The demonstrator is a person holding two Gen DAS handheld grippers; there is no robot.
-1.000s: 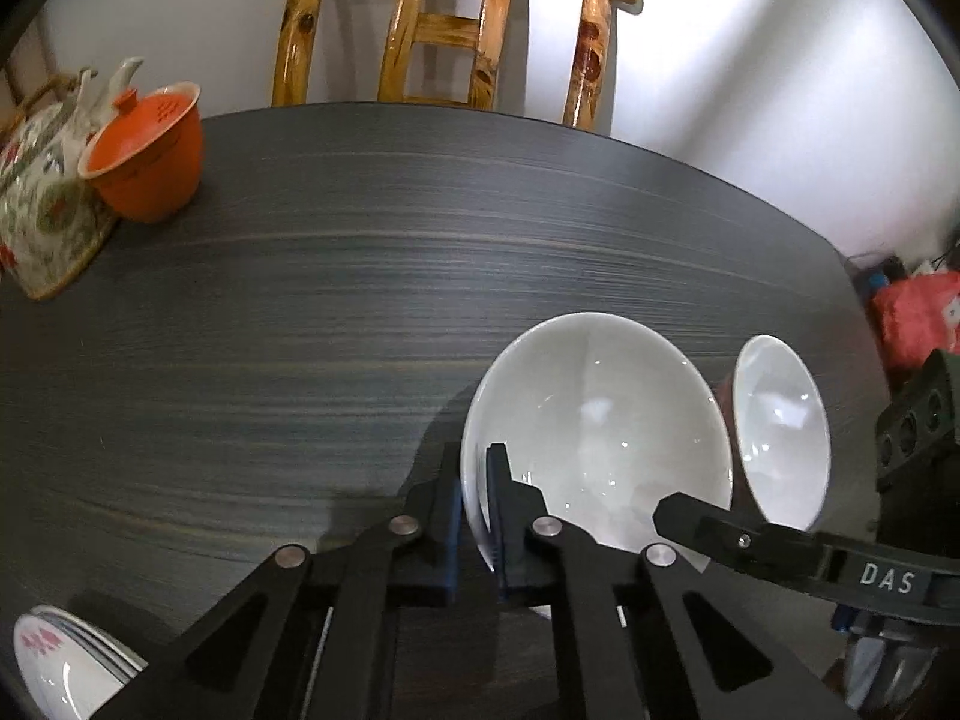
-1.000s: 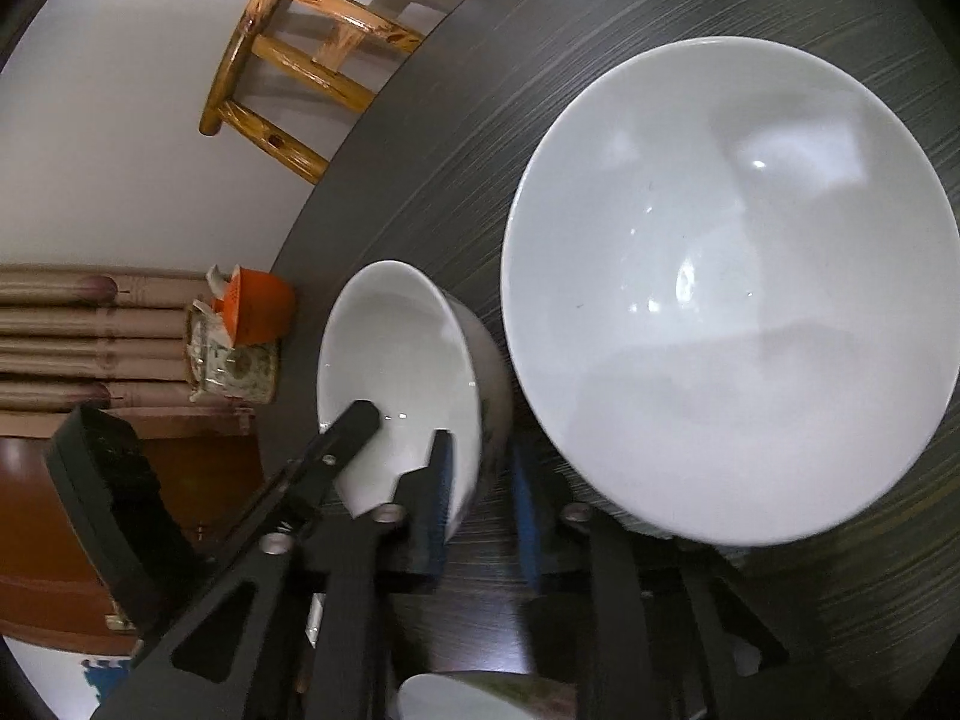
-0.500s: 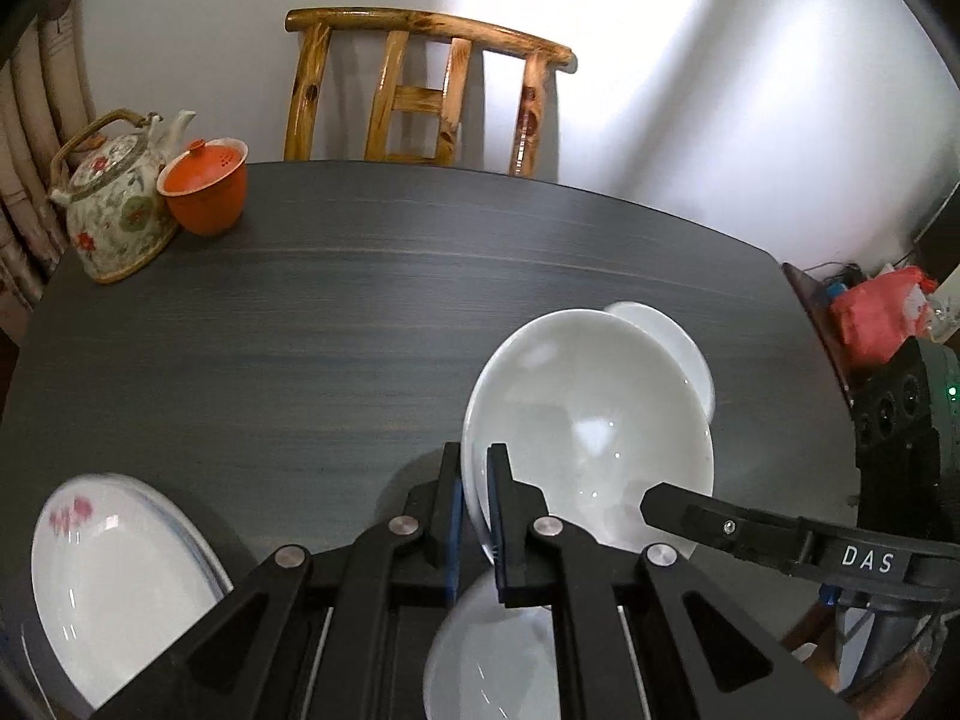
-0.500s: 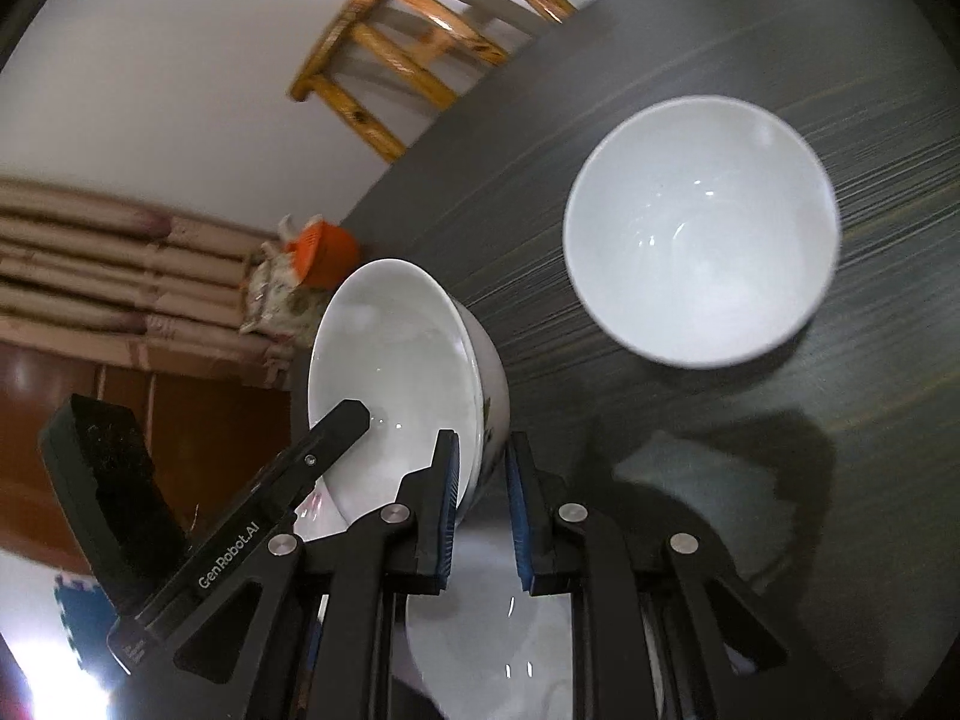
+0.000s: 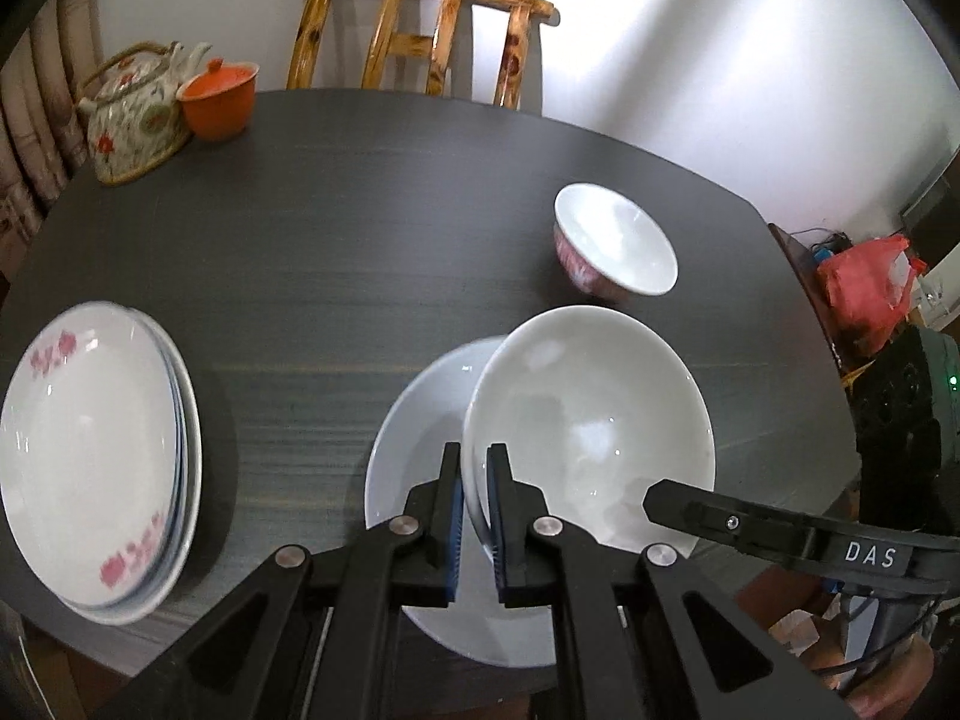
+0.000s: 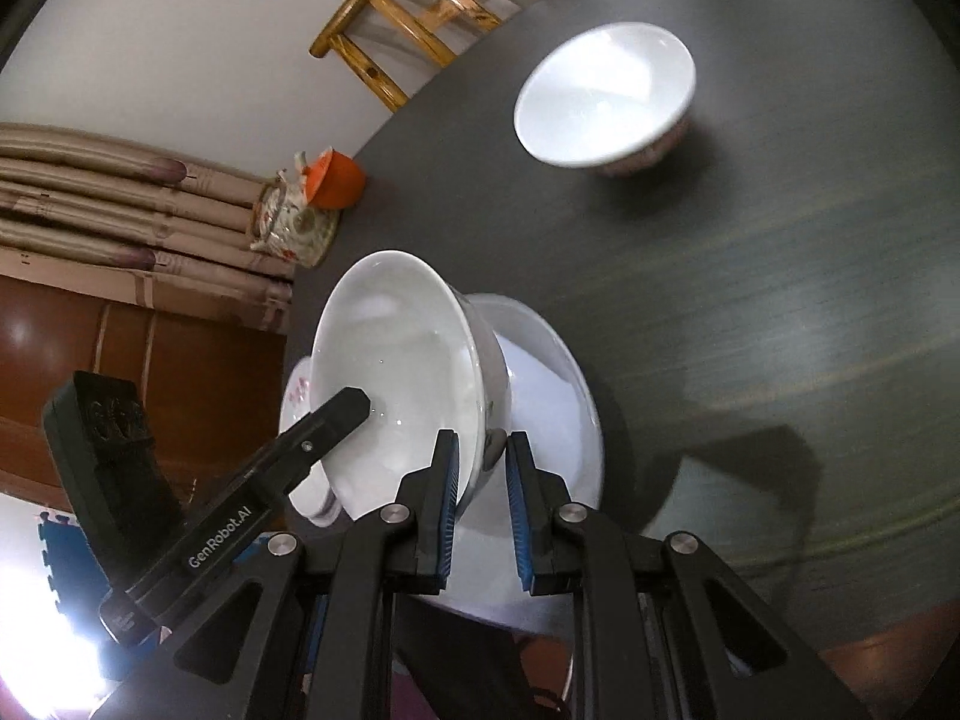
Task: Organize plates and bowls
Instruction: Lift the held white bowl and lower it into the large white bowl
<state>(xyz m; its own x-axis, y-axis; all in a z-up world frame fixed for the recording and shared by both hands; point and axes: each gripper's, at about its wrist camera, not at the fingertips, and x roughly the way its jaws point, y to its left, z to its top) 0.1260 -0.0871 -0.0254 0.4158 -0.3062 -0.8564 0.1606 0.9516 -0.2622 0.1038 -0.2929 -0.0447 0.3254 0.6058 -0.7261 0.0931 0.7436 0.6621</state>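
My left gripper [image 5: 474, 468] is shut on the rim of a large white bowl [image 5: 588, 420], held tilted over a white plate [image 5: 420, 432] near the table's front edge. In the right wrist view my right gripper [image 6: 483, 462] straddles the same bowl [image 6: 396, 360] at its rim with a visible gap on the right side, so it is open. The plate [image 6: 546, 372] lies under the bowl. A smaller bowl with a pink pattern [image 5: 612, 246] stands on the table beyond; it also shows in the right wrist view [image 6: 603, 96].
A stack of white plates with pink flowers [image 5: 90, 450] sits at the left of the dark table [image 5: 360, 252]. A floral teapot [image 5: 132, 114] and an orange lidded cup [image 5: 219, 99] stand at the far left. A wooden chair [image 5: 420, 36] is behind the table.
Both grippers pulled back and up, away from the small pink-patterned bowl, which now stands alone. The large bowl came over the white plate. The right jaws have widened on the rim.
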